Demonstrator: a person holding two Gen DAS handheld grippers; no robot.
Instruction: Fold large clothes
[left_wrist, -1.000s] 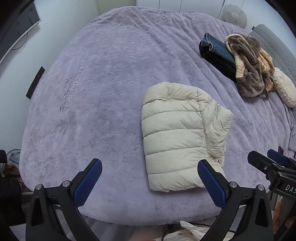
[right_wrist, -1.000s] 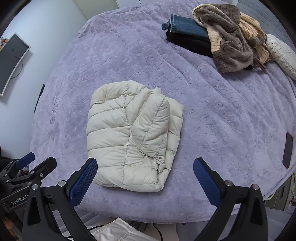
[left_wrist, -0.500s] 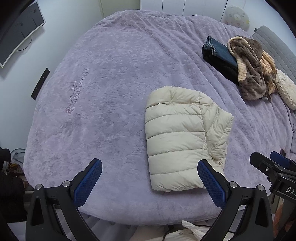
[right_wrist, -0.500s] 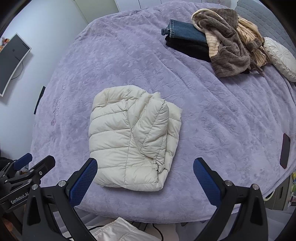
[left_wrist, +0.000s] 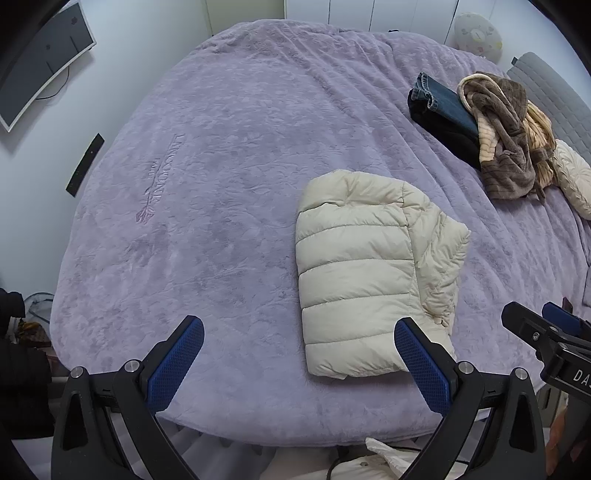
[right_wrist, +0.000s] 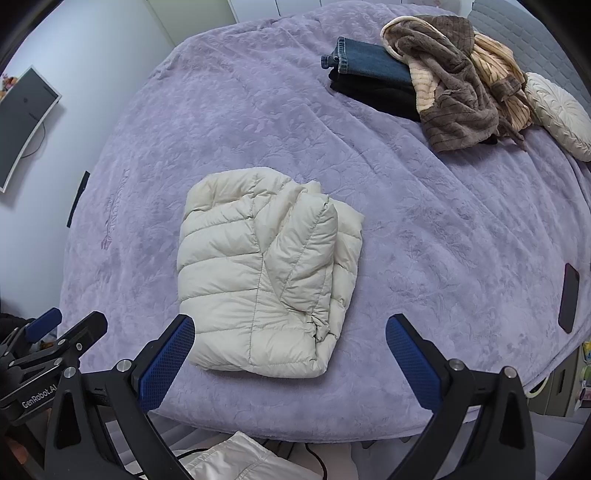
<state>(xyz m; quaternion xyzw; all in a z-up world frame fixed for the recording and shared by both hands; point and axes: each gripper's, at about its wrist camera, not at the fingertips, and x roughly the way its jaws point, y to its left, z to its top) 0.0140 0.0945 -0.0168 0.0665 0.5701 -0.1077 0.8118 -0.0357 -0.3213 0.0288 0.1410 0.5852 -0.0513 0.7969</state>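
Left gripper (left_wrist: 299, 363) marked "GenRobot.AI", right gripper (right_wrist: 290, 362): both apart above folded jacket (right_wrist: 266, 273).

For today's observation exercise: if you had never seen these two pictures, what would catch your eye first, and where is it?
First the cream puffer jacket, folded into a plump block near the front edge of the purple bedspread. Next the heap at the far right of the bed: folded jeans on dark clothes, with a brown fleece robe slumped over them. Both grippers hang open in front of the bed, left gripper and right gripper, holding nothing.
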